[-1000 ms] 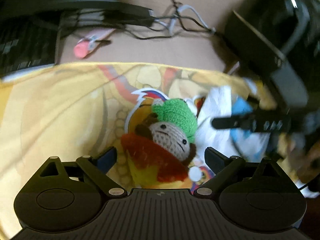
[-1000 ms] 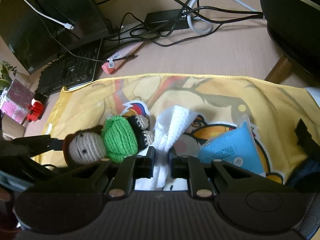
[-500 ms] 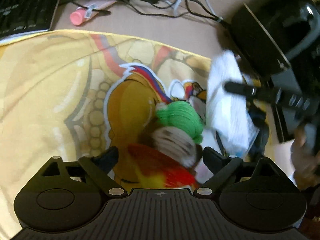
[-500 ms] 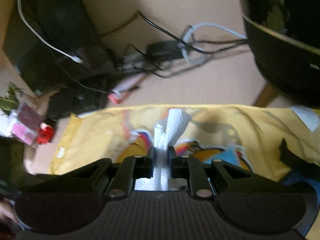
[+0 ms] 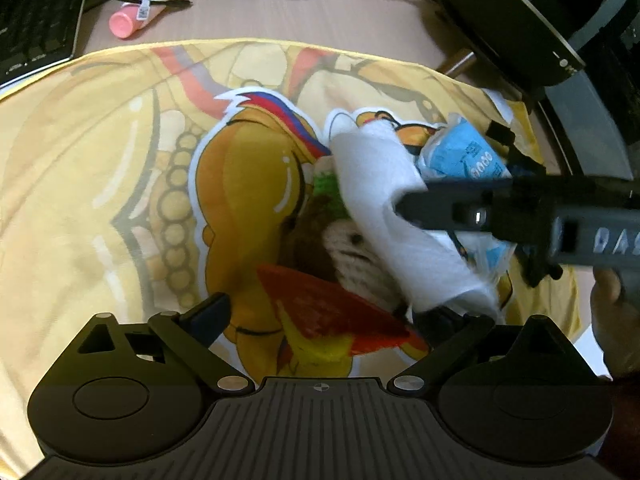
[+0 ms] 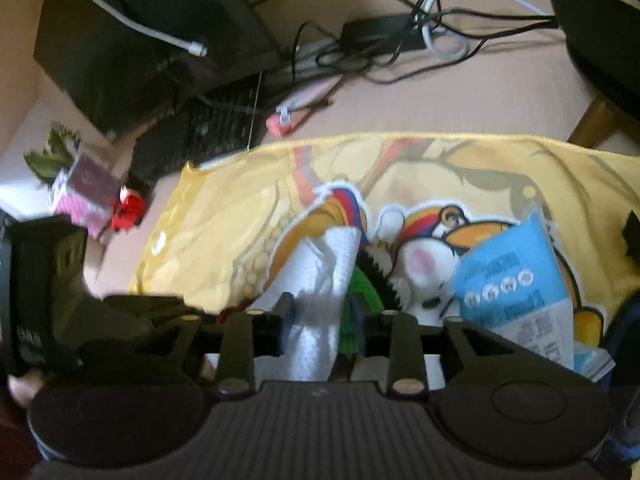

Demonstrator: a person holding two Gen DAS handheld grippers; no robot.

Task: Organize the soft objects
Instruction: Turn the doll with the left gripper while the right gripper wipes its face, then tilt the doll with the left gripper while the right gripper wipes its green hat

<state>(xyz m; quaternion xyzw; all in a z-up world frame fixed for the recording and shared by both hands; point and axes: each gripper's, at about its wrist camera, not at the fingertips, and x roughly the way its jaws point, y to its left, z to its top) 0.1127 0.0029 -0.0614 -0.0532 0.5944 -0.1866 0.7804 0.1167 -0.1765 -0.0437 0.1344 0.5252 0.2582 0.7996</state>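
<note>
A yellow printed cloth covers the table. On it lies a crochet doll with a green hat and a red and yellow piece. A white cloth lies draped over the doll and hides most of it. My right gripper reaches in from the right, its fingers parted around the white cloth, with green showing in the gap. My left gripper stands open, its fingers on either side of the red and yellow piece. A blue tissue pack lies to the right.
Beyond the cloth lie a pink tube, a black keyboard and tangled cables. A black box, a pink box and a small red figure stand at the left. A dark chair is at the right.
The right gripper lifted the white cloth, carried it left and lowered it onto the doll; its fingers have spread wider. The left gripper stayed open by the doll.
</note>
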